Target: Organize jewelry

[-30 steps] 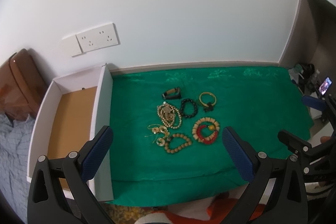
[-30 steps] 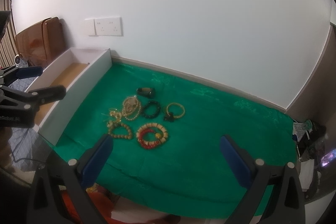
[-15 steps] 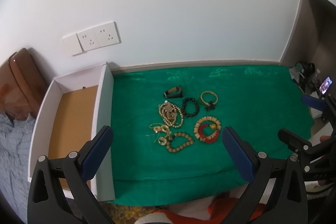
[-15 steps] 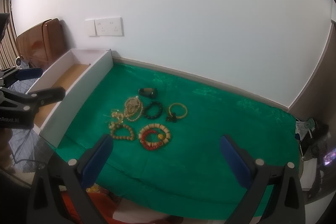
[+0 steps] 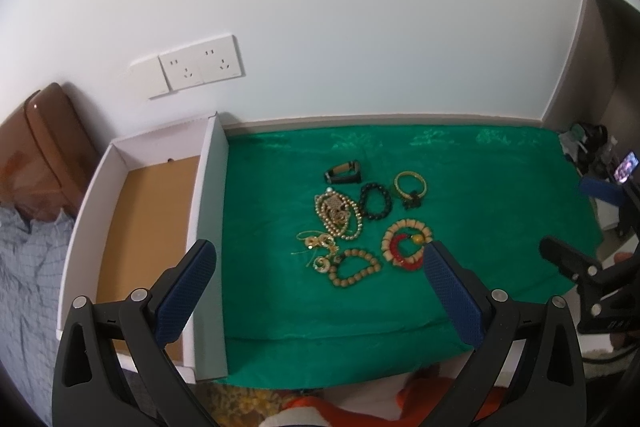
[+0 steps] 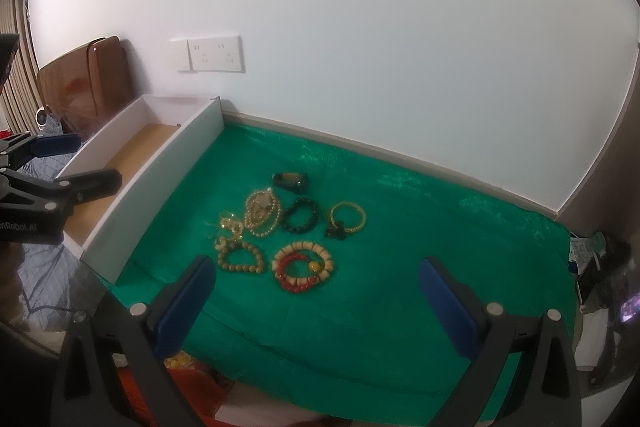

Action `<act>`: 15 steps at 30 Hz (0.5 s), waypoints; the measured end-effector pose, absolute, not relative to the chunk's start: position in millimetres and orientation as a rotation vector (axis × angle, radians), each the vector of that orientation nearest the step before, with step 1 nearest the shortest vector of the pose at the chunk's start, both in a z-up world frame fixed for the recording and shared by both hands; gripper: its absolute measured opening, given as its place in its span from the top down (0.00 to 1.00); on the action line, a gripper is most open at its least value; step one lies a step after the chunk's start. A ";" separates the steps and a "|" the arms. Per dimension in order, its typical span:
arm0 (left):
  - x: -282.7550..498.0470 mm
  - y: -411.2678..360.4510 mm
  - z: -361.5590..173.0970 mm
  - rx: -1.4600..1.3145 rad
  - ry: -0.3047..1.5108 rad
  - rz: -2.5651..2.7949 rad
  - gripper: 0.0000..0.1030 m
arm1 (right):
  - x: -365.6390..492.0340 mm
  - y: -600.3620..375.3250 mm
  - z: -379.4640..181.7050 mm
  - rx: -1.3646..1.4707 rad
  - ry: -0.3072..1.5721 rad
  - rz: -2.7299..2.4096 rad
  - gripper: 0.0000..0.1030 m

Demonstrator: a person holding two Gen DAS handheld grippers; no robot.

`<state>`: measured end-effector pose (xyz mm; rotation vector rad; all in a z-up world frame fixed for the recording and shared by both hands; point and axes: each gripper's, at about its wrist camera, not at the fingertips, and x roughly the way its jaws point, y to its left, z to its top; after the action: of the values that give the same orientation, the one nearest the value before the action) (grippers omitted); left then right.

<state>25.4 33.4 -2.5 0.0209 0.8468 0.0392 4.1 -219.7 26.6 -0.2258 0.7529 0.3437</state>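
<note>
Several pieces of jewelry lie clustered on a green cloth [image 5: 480, 187]: a tan bead bracelet [image 5: 354, 268], a red and cream bead bracelet [image 5: 406, 244], a black bead bracelet [image 5: 375, 201], a gold bangle [image 5: 410, 183], a pearl necklace [image 5: 338, 215], gold earrings [image 5: 318, 247] and a dark clasp piece [image 5: 343, 172]. The cluster also shows in the right wrist view [image 6: 288, 231]. My left gripper [image 5: 320, 279] is open and empty, above the cloth's near edge. My right gripper [image 6: 316, 291] is open and empty, near the front edge.
A white open box [image 5: 208, 187] with a brown cardboard floor stands left of the cloth, also in the right wrist view [image 6: 176, 163]. A white wall with sockets [image 5: 200, 67] runs behind. A wooden headboard [image 5: 44, 147] and bedding lie at the left. Clutter sits at the far right [image 5: 592, 147].
Both grippers have drifted slightly back and up; the jewelry sits a little lower and farther in both views. Both stay open. Nothing on the cloth has moved.
</note>
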 end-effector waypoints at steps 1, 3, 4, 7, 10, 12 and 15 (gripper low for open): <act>25.5 33.9 -2.8 0.023 0.847 0.041 0.00 | 5.1 -220.6 27.7 -0.227 0.747 0.343 0.00; 26.4 36.9 -3.0 0.028 0.845 0.052 0.00 | 8.3 -223.6 29.3 -0.230 0.745 0.326 0.00; 26.6 38.9 -3.1 0.026 0.844 0.057 0.00 | 10.8 -225.1 29.6 -0.231 0.749 0.321 0.00; 28.9 46.8 -5.2 0.007 0.854 0.067 0.00 | 20.2 -233.4 29.6 -0.215 0.760 0.314 0.00; 32.8 54.3 -11.1 -0.009 0.879 0.068 0.00 | 29.3 -241.5 28.0 -0.208 0.762 0.306 0.00; 36.4 58.5 -17.1 -0.013 0.900 0.059 0.00 | 35.7 -246.5 26.0 -0.204 0.767 0.307 0.00; 43.0 61.6 -29.7 0.011 0.927 0.057 0.00 | 49.8 -257.7 17.2 -0.175 0.792 0.319 0.00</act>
<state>43.0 61.6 -29.7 0.0111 0.9265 0.0573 49.8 -257.7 17.2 -0.1746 0.7916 0.3188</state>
